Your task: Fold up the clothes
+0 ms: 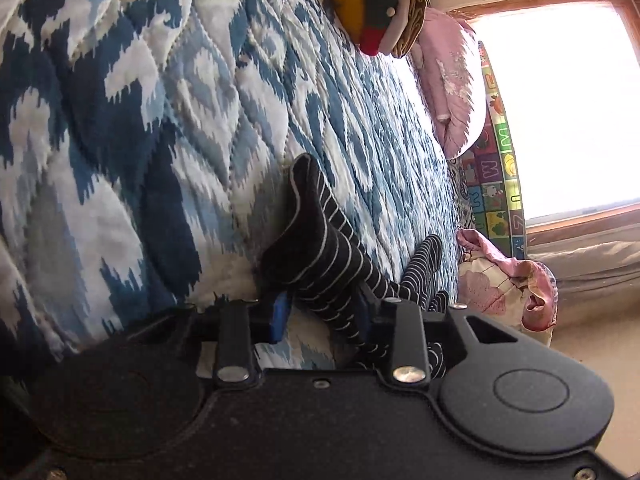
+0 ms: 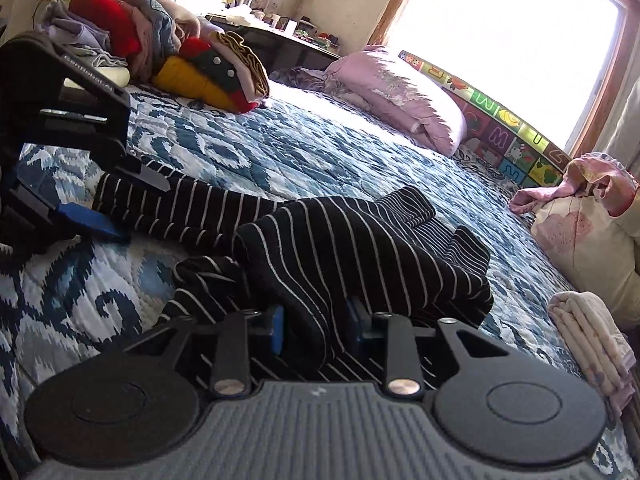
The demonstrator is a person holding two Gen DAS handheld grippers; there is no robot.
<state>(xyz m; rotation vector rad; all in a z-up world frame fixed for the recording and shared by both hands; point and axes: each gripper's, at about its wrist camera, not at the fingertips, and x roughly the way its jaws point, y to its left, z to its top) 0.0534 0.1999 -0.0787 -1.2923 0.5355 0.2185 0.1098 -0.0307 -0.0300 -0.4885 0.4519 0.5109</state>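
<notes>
A black garment with thin white stripes (image 2: 320,240) lies stretched and bunched on the blue and white quilt (image 2: 320,148). My right gripper (image 2: 316,328) is shut on a fold of it near the front. My left gripper (image 1: 320,312) is shut on the other end of the striped garment (image 1: 320,248), which rises ahead of its blue pads. The left gripper also shows in the right wrist view (image 2: 100,204) at the left, clamped on the garment's far end.
A pile of red, yellow and grey clothes (image 2: 180,52) sits at the back of the bed. A pink pillow (image 2: 396,96), an alphabet mat (image 2: 500,120) under the window, a floral cushion (image 2: 580,224) and folded cloth (image 2: 592,344) lie to the right.
</notes>
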